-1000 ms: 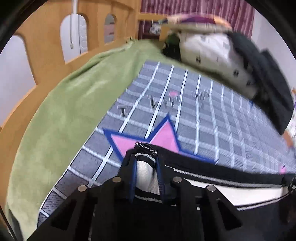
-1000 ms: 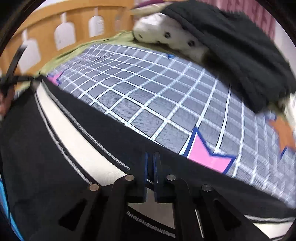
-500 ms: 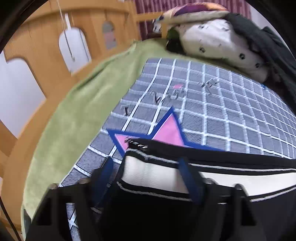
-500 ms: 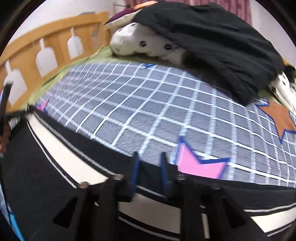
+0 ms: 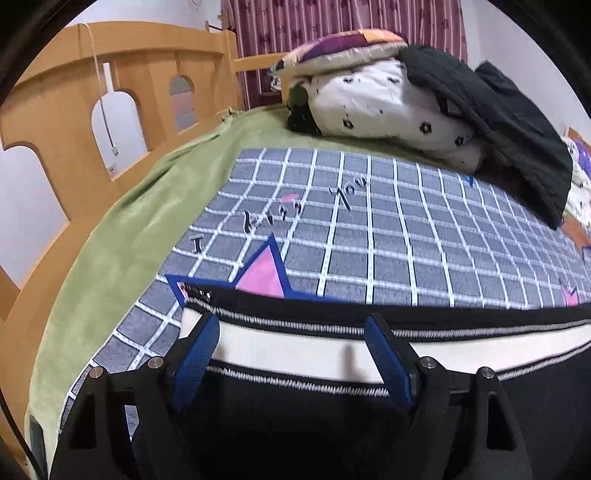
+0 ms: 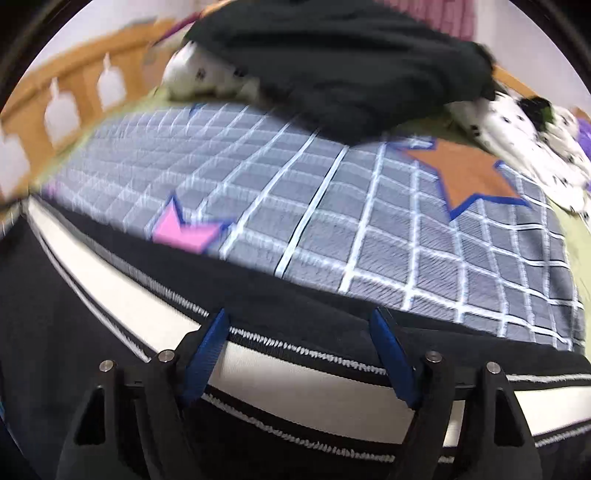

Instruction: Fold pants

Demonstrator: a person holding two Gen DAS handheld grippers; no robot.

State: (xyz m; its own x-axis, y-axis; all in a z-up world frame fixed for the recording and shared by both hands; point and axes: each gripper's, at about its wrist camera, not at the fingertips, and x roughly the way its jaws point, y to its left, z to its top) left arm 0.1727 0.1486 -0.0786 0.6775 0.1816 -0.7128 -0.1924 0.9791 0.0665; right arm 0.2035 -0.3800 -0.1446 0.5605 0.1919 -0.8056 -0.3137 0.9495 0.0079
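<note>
Black pants (image 5: 295, 413) are laid flat on the grey checked blanket (image 5: 406, 236), along its near edge. A cream side stripe (image 5: 295, 347), edged with black-and-white stitching, is seen running left to right across both views. The leg end (image 5: 195, 295) is seen at the left of the left wrist view, overlapping the pink star (image 5: 262, 275) printed on the blanket.

Left gripper (image 5: 291, 332): jaws spread wide, nothing pinched. It is held low over the pants, pitched slightly down, pointed toward the far end of the bed. The blue pads (image 5: 199, 350) are positioned over the stripe, near the leg end. Contact with the fabric cannot be confirmed.

Right gripper (image 6: 301, 325): jaws also spread wide, nothing gripped. It is held low over the same stripe (image 6: 295, 376) of the pants (image 6: 55, 332), at a similar forward pitch. This view is motion-blurred, mostly at the left. Its blue pads (image 6: 207, 350) straddle the stripe's upper stitched edge.

Further out, the blanket (image 6: 369, 229) is marked with an orange star (image 6: 469, 173) and a second pink star (image 6: 181, 230). A green sheet (image 5: 122, 240) is exposed left of the blanket. A spotted white duvet (image 5: 388, 107) is piled at the far end, with a black garment (image 5: 498, 122) draped on it and a patterned pillow (image 5: 340, 48) on top. A wooden bed rail (image 5: 74, 122) with arched cutouts is seen along the left, with a white cable (image 5: 107, 110) hung over it. A maroon striped curtain (image 5: 332, 22) is seen behind.
</note>
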